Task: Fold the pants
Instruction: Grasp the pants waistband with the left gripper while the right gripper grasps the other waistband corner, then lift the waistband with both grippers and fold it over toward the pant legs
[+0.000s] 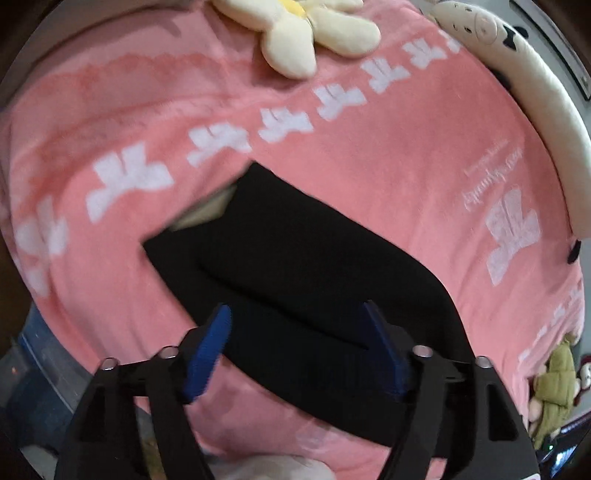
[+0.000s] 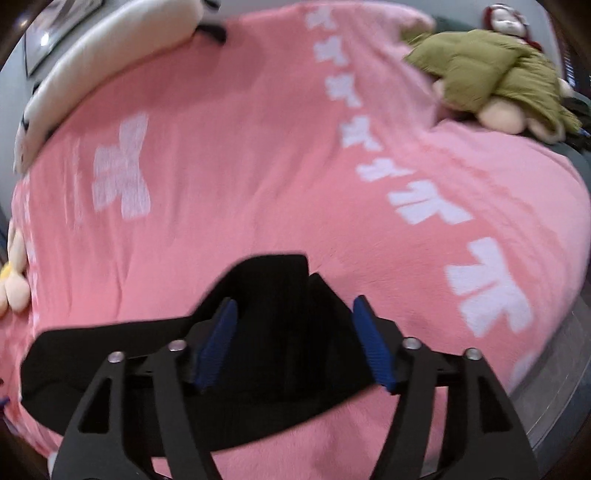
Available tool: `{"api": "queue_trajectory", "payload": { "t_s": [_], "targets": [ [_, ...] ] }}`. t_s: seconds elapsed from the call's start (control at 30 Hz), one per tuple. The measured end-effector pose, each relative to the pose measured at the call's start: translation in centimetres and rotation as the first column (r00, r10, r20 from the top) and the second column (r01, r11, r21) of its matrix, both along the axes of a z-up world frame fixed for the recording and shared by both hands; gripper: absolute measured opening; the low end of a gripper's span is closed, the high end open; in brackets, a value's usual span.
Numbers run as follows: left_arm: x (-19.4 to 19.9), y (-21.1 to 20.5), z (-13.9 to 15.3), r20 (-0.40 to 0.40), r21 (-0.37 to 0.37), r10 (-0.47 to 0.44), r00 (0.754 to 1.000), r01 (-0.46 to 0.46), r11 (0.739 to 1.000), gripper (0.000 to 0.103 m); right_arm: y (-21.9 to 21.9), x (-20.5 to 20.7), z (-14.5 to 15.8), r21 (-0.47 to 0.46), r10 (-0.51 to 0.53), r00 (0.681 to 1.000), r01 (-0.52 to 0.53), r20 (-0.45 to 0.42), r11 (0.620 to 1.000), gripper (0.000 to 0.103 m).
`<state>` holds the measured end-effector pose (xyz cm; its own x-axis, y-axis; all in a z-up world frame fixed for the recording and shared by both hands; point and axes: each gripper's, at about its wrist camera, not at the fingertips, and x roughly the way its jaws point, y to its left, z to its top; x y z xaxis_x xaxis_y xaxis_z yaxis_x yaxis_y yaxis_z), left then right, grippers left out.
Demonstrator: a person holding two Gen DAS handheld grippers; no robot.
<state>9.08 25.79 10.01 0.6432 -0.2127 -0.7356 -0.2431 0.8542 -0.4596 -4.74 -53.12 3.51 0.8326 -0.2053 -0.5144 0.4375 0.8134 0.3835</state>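
Observation:
Black pants [image 1: 295, 266] lie folded in layers on a pink blanket [image 1: 388, 155] on a bed. A pale lining shows at their far left corner. My left gripper [image 1: 297, 314] is open above the near part of the pants, blue pads apart, holding nothing. In the right wrist view the pants [image 2: 273, 295] lie under my right gripper [image 2: 293, 306], which is also open and empty, its blue pads spread above the cloth. The pants stretch off to the left there.
The pink blanket [image 2: 240, 166] has white bow prints. A cream flower plush [image 1: 306, 33] and a long white cow-print pillow [image 1: 535, 92] lie at the far side. A doll in an olive coat [image 2: 491, 66] lies at the far right. The bed edge drops off at the right.

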Motion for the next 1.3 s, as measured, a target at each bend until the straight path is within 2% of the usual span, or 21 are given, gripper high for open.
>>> {"api": "queue_trajectory", "payload": {
  "t_s": [0.07,0.2,0.27,0.3,0.37,0.4,0.43,0.47,0.53,0.6,0.63,0.67,0.7,0.77,0.83,0.9,0.97,1.0,1.1,1.2,1.3],
  "targets": [
    [1.4,-1.0,-0.7,-0.032,-0.022,-0.001,0.999,0.001,1.0,0.083,0.5,-1.6,0.2,0.045,0.002,0.999,-0.003,0.038,0.999,0.065],
    [4.8,-1.4,-3.0,-0.093,-0.112,0.031,0.995,-0.042,0.993,0.083,2.1,-3.0,-1.3,0.225,0.071,0.993,-0.091,0.094,0.97,0.065],
    [6.4,-1.3,-4.8,-0.137,-0.179,0.037,0.99,-0.062,0.982,0.081,2.9,-2.6,-2.3,0.278,0.105,0.99,-0.127,0.091,0.952,0.065],
    [6.9,-1.1,-5.7,-0.172,-0.197,0.058,0.983,-0.092,0.976,0.076,3.2,-2.2,-2.5,0.291,0.116,0.989,-0.138,0.089,0.947,0.065],
    [7.5,-0.9,-6.8,-0.198,-0.225,0.078,0.977,-0.123,0.966,0.06,3.5,-1.1,-2.7,0.311,0.127,0.987,-0.151,0.096,0.938,0.066],
    [7.4,-0.8,-6.9,-0.204,-0.222,0.09,0.975,-0.135,0.966,0.045,3.6,-0.3,-2.7,0.327,0.137,0.984,-0.166,0.11,0.93,0.066],
    [7.4,-0.6,-6.9,-0.192,-0.221,0.095,0.977,-0.138,0.965,0.015,3.6,0.8,-2.7,0.354,0.144,0.981,-0.182,0.129,0.918,0.066],
    [7.3,-0.5,-6.8,-0.182,-0.225,0.087,0.979,-0.128,0.966,0.001,3.5,1.8,-2.7,0.376,0.141,0.981,-0.183,0.136,0.909,0.066],
    [7.1,-0.2,-6.6,-0.17,-0.238,0.077,0.982,-0.117,0.964,0.002,3.2,4.0,-3.0,0.412,0.137,0.981,-0.182,0.136,0.893,0.066],
    [7.1,-0.3,-6.4,-0.174,-0.222,0.07,0.982,-0.108,0.969,0.002,2.9,7.2,-3.7,0.43,0.13,0.987,-0.156,0.09,0.889,0.066],
    [7.2,-0.3,-6.2,-0.174,-0.217,0.069,0.982,-0.106,0.97,0.002,2.8,8.6,-4.1,0.424,0.137,0.989,-0.15,0.061,0.893,0.042],
    [7.3,-0.3,-5.8,-0.169,-0.213,0.066,0.984,-0.101,0.972,0.002,2.7,10.5,-4.4,0.407,0.151,0.988,-0.144,0.015,0.902,0.004],
    [7.3,-0.3,-5.2,-0.161,-0.21,0.063,0.985,-0.097,0.973,0.002,2.7,11.1,-4.0,0.395,0.139,0.99,-0.128,0.001,0.91,0.004],
    [6.9,0.4,-2.8,-0.12,-0.218,0.033,0.992,-0.059,0.974,0.002,2.6,10.4,-1.5,0.391,0.14,0.983,-0.176,0.119,0.903,0.003],
    [5.8,1.3,0.6,-0.063,-0.197,0.005,0.998,-0.017,0.98,0.002,3.4,7.9,2.8,0.278,0.172,0.959,-0.232,0.223,0.932,0.003],
    [5.0,2.1,2.3,-0.049,-0.17,-0.014,0.999,0.006,0.985,0.002,3.5,5.9,3.9,0.213,0.181,0.955,-0.233,0.234,0.949,0.003],
    [4.7,2.5,1.9,-0.083,-0.106,-0.031,0.996,0.022,0.994,0.002,2.8,5.4,2.0,0.199,0.164,0.975,-0.193,0.153,0.961,0.004],
    [4.8,2.6,0.5,-0.127,-0.08,-0.04,0.991,0.03,0.996,0.002,2.3,5.5,-0.4,0.226,0.171,0.981,-0.188,0.093,0.956,0.004],
    [4.7,2.8,-4.5,-0.248,-0.089,-0.039,0.968,0.017,0.996,0.002,2.3,5.1,-6.4,0.295,0.149,0.988,-0.129,-0.046,0.947,0.004],
    [3.6,2.7,-7.3,-0.271,-0.093,-0.016,0.963,-0.01,0.996,0.003,2.7,3.7,-8.2,0.348,0.119,0.993,-0.111,-0.001,0.931,0.006],
    [3.0,2.6,-6.8,-0.232,-0.088,-0.007,0.973,-0.014,0.996,0.003,3.0,3.5,-7.8,0.346,0.117,0.993,-0.111,0.002,0.932,0.008]
  ]
}}
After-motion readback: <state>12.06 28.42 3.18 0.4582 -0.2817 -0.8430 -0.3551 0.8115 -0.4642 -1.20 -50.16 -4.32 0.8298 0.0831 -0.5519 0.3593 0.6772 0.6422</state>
